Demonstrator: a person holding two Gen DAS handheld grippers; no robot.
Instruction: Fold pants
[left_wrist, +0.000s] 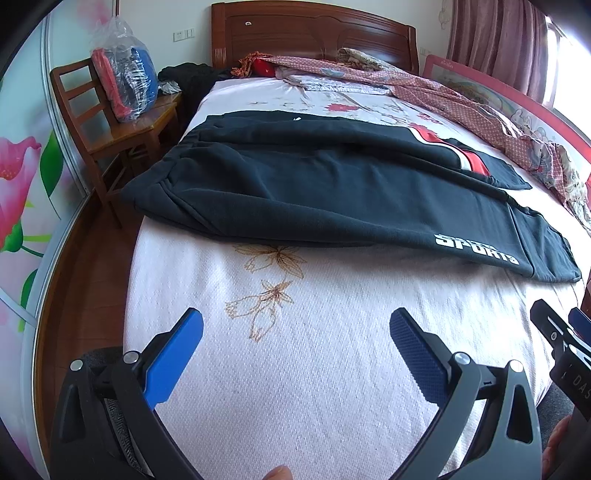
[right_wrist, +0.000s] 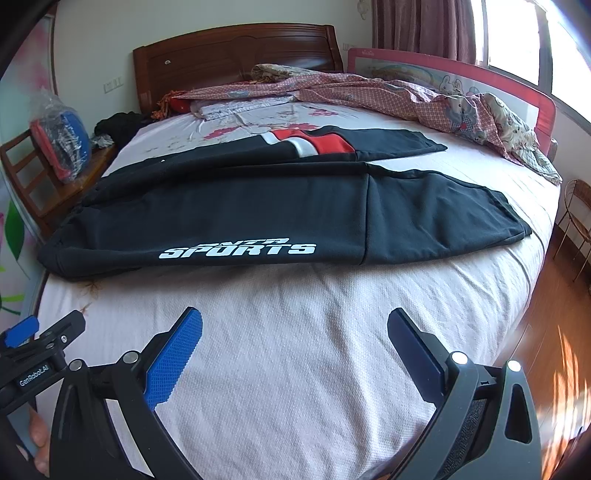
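Note:
Black track pants (left_wrist: 314, 184) lie flat across the bed (left_wrist: 295, 369), waistband at the left edge, legs running right. The near leg carries white "SPORTS" lettering (right_wrist: 238, 251); the far leg has a red and white panel (right_wrist: 314, 144). The pants also show in the right wrist view (right_wrist: 258, 206). My left gripper (left_wrist: 295, 328) is open and empty, hovering over the bare sheet short of the pants. My right gripper (right_wrist: 294, 328) is open and empty too, beside it on the right. The right gripper's tip shows in the left wrist view (left_wrist: 561, 332).
A wooden chair (left_wrist: 110, 122) with a plastic bag of clothes (left_wrist: 122, 77) stands left of the bed. A crumpled patterned quilt (right_wrist: 406, 96) lies along the far right, by a red bed rail (right_wrist: 461, 74). A wooden headboard (left_wrist: 314, 33) is at the back. A wicker stool (right_wrist: 576, 214) stands at the right.

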